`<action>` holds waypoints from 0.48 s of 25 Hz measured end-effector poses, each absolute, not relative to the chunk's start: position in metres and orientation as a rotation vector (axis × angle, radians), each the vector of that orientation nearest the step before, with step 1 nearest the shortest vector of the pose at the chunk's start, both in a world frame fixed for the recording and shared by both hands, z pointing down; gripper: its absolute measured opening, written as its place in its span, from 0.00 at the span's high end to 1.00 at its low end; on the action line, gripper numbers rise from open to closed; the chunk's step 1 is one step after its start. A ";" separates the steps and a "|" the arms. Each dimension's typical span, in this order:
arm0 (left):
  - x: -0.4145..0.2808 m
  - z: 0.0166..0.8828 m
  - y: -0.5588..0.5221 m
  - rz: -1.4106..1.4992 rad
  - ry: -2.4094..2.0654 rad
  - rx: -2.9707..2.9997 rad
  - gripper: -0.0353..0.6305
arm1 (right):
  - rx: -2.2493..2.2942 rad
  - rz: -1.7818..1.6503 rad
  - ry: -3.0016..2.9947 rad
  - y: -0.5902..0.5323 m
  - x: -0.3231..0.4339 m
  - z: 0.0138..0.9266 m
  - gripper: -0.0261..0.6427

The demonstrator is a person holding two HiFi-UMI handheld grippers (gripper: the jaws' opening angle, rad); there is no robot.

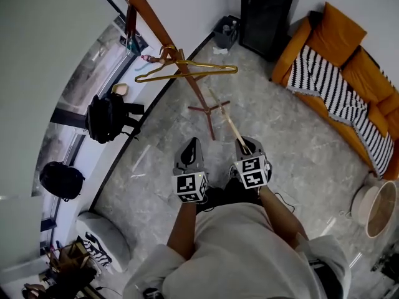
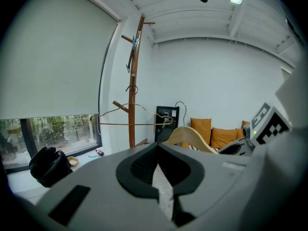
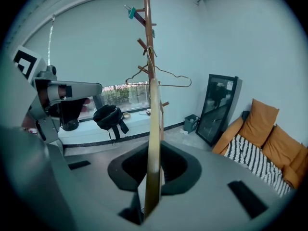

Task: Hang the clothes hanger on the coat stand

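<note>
A wooden coat stand (image 1: 149, 17) rises ahead of me on the grey floor, with a gold wire hanger (image 1: 187, 69) hung on one of its pegs. My right gripper (image 1: 244, 147) is shut on a pale wooden clothes hanger (image 1: 225, 118), which sticks out forward toward the stand's foot. In the right gripper view the wooden hanger (image 3: 154, 143) stands edge-on between the pads, in line with the stand (image 3: 148, 32). My left gripper (image 1: 190, 149) is beside it, shut and holding nothing. The left gripper view shows the stand (image 2: 132, 81) and the wooden hanger (image 2: 190, 137).
An orange sofa (image 1: 349, 80) with a striped blanket lines the right wall. A black cabinet (image 1: 265, 8) and a small bin (image 1: 225, 31) stand at the back. Two black bags (image 1: 107, 117) rest along the window ledge at left. A round basket (image 1: 377, 207) sits at right.
</note>
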State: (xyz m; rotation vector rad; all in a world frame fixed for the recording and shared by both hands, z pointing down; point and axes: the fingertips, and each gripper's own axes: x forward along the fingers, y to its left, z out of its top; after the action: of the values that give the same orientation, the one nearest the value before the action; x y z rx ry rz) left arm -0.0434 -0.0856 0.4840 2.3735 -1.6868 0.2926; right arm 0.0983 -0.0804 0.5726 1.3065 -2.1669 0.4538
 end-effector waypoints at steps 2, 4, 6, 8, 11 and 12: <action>-0.046 0.489 -0.089 0.297 -1.689 2.357 0.93 | 1.303 0.462 -2.143 -0.087 0.099 0.582 0.91; -0.051 0.494 -0.093 0.303 -1.693 2.341 0.93 | 1.291 0.457 -2.124 -0.095 0.097 0.592 0.91; -0.058 0.499 -0.097 0.308 -1.699 2.329 0.93 | 1.279 0.447 -2.105 -0.103 0.095 0.601 0.91; -0.063 0.503 -0.105 0.310 -1.704 2.325 0.93 | 1.270 0.443 -2.085 -0.111 0.094 0.609 0.91; -0.069 0.512 -0.118 0.324 -1.698 2.321 0.93 | 1.256 0.455 -2.060 -0.121 0.090 0.623 0.91; -0.071 0.516 -0.121 0.330 -1.693 2.319 0.93 | 1.255 0.463 -2.054 -0.124 0.088 0.628 0.91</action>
State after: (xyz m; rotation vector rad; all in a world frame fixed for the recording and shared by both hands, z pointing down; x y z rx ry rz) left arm -0.0709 -0.1212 0.5156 2.3187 -1.6930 0.3299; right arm 0.0878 -0.1236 0.6282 1.2545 -2.0537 0.4631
